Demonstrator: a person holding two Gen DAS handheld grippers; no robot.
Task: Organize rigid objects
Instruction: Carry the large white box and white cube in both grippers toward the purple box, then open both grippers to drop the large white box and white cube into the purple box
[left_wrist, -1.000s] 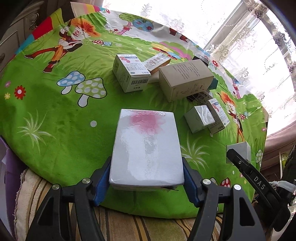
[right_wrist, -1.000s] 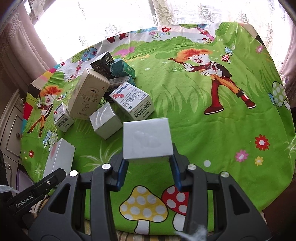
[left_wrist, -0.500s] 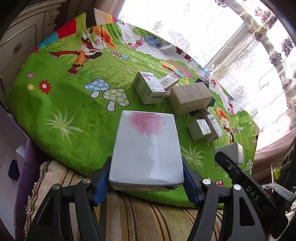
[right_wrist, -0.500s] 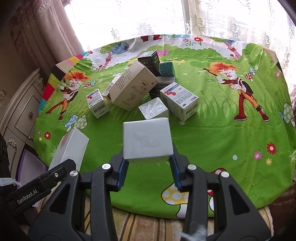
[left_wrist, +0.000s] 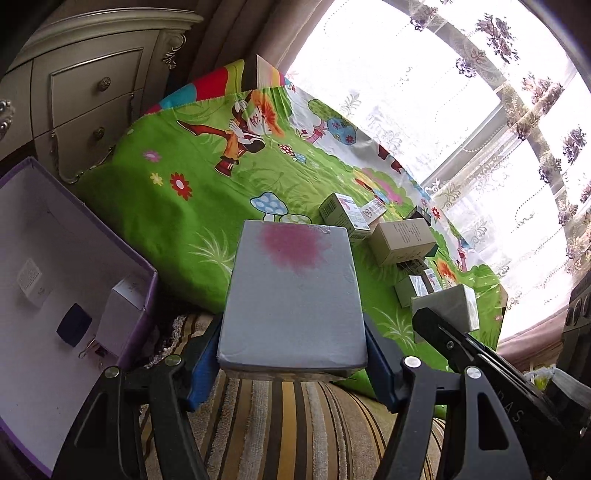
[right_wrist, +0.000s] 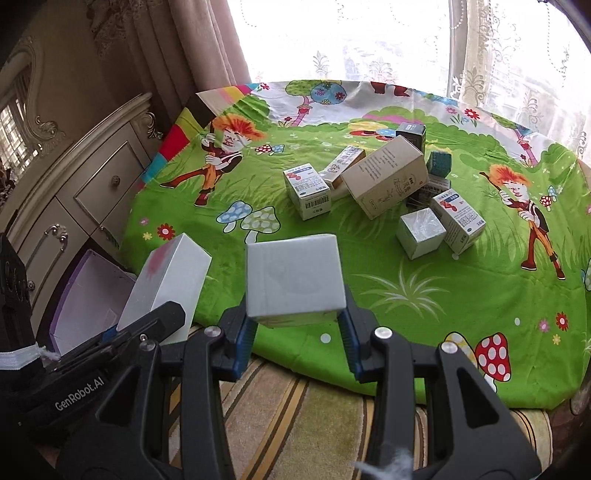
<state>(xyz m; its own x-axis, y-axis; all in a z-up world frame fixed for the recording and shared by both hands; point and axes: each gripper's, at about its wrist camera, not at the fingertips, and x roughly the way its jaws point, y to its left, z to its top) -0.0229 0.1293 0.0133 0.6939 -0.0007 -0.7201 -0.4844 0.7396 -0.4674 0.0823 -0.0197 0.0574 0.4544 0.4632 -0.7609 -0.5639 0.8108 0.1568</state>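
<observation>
My left gripper (left_wrist: 291, 363) is shut on a flat white box with a pink smear (left_wrist: 293, 295), held past the table's near edge above a striped cushion. My right gripper (right_wrist: 295, 325) is shut on a smaller white box (right_wrist: 293, 280), also off the table's front edge. The left gripper's white box with the pink smear (right_wrist: 166, 280) shows at the left of the right wrist view, and the right gripper's white box (left_wrist: 447, 306) shows at the right of the left wrist view. An open purple storage box (left_wrist: 74, 266) sits low at the left, with a few small items inside.
Several cartons lie clustered on the green cartoon tablecloth (right_wrist: 369, 258): a tan carton (right_wrist: 388, 181), medicine boxes (right_wrist: 308, 190), a silvery cube (right_wrist: 421, 232), dark boxes behind. A cream drawer cabinet (left_wrist: 92, 92) stands left of the table. Lace-curtained windows lie beyond.
Both grippers have pulled back from the table and swung left with their boxes still held. The purple box and the cabinet have come into view at the left.
</observation>
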